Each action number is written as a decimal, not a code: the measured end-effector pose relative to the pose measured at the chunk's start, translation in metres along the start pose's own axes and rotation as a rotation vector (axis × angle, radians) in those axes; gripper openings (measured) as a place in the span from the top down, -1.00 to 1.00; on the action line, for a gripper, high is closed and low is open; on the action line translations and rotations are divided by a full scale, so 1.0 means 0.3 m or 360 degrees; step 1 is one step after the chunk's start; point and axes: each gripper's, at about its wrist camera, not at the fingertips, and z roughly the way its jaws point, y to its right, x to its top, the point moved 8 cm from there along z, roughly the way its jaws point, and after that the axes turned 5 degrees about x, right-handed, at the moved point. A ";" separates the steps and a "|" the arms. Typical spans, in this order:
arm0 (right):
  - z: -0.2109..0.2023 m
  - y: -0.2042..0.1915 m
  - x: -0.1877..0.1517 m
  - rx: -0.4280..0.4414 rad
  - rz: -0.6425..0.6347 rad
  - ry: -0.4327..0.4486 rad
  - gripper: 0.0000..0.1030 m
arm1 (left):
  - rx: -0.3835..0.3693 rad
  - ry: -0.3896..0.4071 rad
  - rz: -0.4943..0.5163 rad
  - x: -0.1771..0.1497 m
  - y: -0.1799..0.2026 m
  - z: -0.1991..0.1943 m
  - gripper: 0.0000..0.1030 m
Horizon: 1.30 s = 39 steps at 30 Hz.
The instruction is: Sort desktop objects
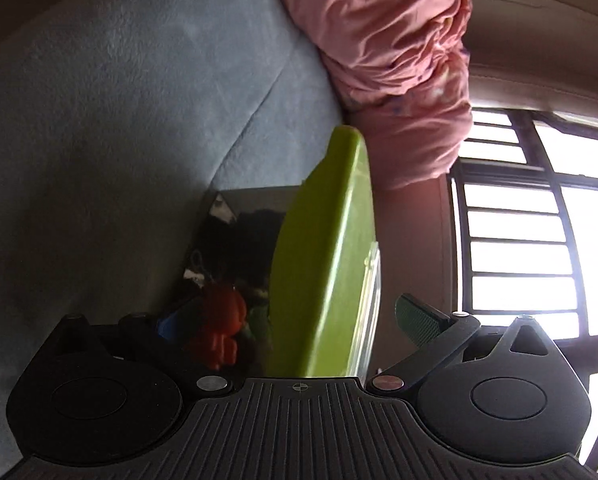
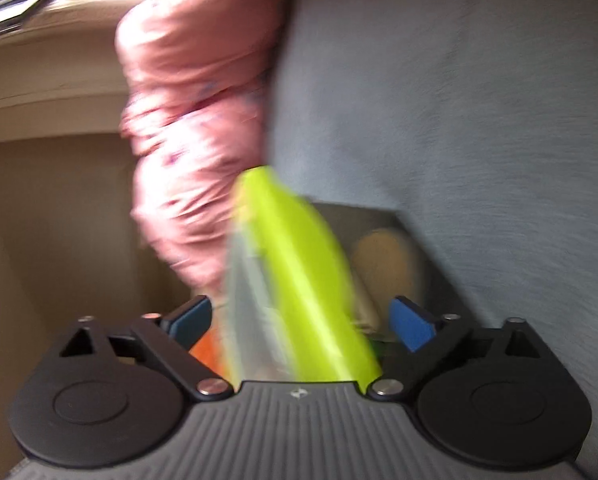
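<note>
Grey fleece surface – barred window at right.

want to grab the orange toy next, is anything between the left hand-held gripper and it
Yes. The green lid stands on edge between the left hand-held gripper fingers, and the orange toy lies just left of it inside the box, partly behind the gripper's left linkage. The lid's edge crowds a straight approach.

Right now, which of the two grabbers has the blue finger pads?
The right gripper: both its pads are blue. The left gripper differs, since its one visible pad is dark green.
</note>
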 end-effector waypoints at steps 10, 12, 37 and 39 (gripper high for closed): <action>-0.130 0.035 -0.178 -0.0126 -0.0364 0.0297 -0.73 | 0.0338 0.0112 0.0280 -0.150 0.181 0.042 -1.00; -0.140 0.006 -0.191 -0.0120 -0.0477 0.0338 -0.57 | 0.0427 0.0188 0.0355 -0.119 0.233 0.066 -1.00; -0.168 -0.064 -0.242 -0.0258 -0.0780 0.0398 -0.70 | 0.0872 0.0230 0.0476 -0.179 0.226 -0.090 -1.00; -0.193 -0.065 -0.241 -0.0359 -0.0762 0.0395 -0.89 | 0.1114 0.0305 0.0607 -0.175 0.252 -0.129 -1.00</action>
